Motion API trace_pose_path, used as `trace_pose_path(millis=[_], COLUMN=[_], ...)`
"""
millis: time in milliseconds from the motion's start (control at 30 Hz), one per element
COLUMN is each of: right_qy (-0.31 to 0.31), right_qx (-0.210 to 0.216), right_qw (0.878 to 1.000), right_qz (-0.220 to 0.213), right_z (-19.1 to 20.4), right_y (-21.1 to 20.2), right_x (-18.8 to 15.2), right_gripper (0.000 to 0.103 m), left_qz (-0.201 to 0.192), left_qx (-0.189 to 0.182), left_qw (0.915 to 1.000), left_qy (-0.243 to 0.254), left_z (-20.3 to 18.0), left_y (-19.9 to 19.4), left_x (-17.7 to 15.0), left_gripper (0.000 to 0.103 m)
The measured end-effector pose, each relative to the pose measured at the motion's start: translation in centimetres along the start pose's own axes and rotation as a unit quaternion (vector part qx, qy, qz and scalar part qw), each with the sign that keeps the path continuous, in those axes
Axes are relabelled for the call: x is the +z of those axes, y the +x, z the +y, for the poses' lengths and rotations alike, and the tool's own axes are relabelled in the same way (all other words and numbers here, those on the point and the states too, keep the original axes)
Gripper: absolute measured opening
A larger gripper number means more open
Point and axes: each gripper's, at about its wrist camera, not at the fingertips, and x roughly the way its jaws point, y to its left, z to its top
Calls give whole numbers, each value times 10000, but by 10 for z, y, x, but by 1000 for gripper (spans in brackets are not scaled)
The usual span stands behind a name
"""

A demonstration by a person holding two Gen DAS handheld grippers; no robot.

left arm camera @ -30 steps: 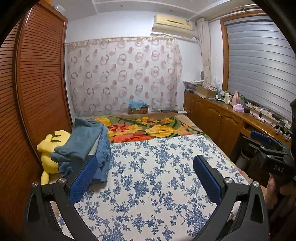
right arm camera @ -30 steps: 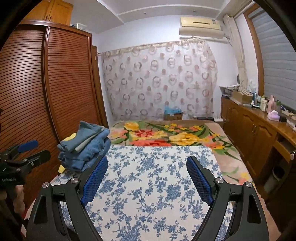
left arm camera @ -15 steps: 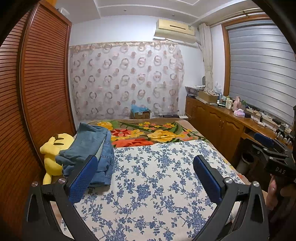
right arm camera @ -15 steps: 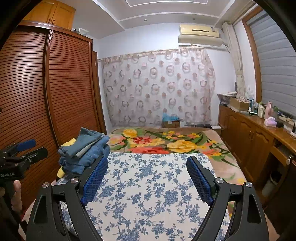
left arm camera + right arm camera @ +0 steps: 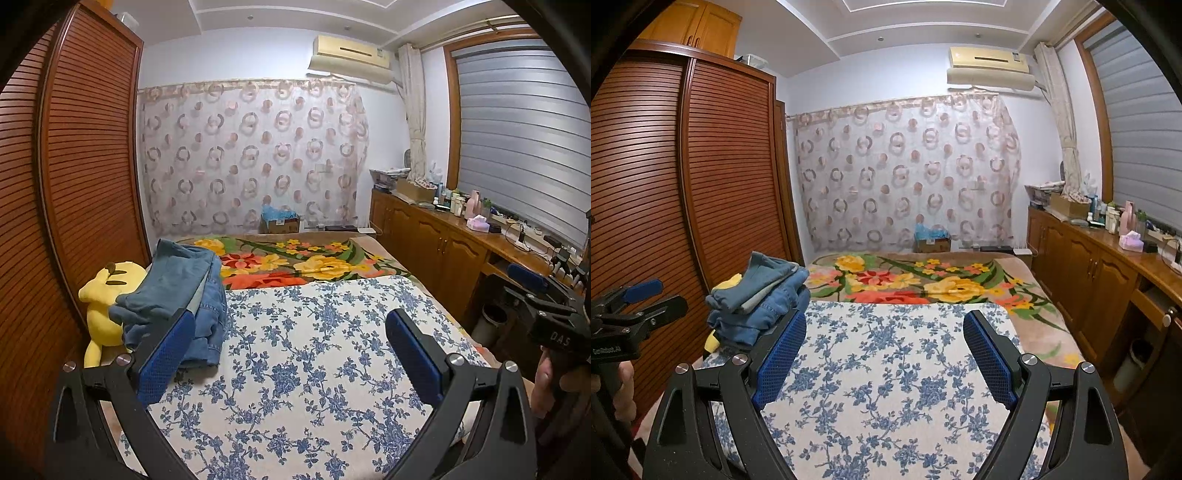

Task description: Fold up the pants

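Pile of folded blue denim pants (image 5: 177, 295) sits at the left edge of the bed, on the white bedspread w/ blue flower print (image 5: 314, 369), up by that cover's far-left corner and just beside a yellow plush toy (image 5: 105, 295) wedged against the brown slatted wardrobe (image 5: 74, 166).

Left gripper (image 5: 288, 354): blue pads wide apart, nothing between them, hovering over the near part of the bed. The pile lies ahead and to the left of its jaws; in the left wrist view the left pad overlaps the pile's near edge, but contact can't be told.

Right gripper (image 5: 882, 350): jaws also spread wide, empty, aimed down the middle of the bed toward the orange-and-yellow floral blanket (image 5: 923, 280) at the far end. From it the pile is further off to the left.

Judgement: left hand is the nearer one, so prob. it goes for the top pair. Pile's long axis looks to run along the bed's left edge, near-to-far, so the reach is forward-left, w/ jaws closing across the stack's near end.
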Motion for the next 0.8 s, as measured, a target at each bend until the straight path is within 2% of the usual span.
trace_pose_path(millis=[800], right_qy=[-9], right_qx=[9], right_qw=[10000], right_qz=[-1], right_z=[1], right_y=[0], right_x=[-1], right_gripper=[88], left_qz=[0], left_qx=[-2], left_qw=[10000], left_qy=[1], left_z=[1], left_y=[0], left_x=[1], left_gripper=[103])
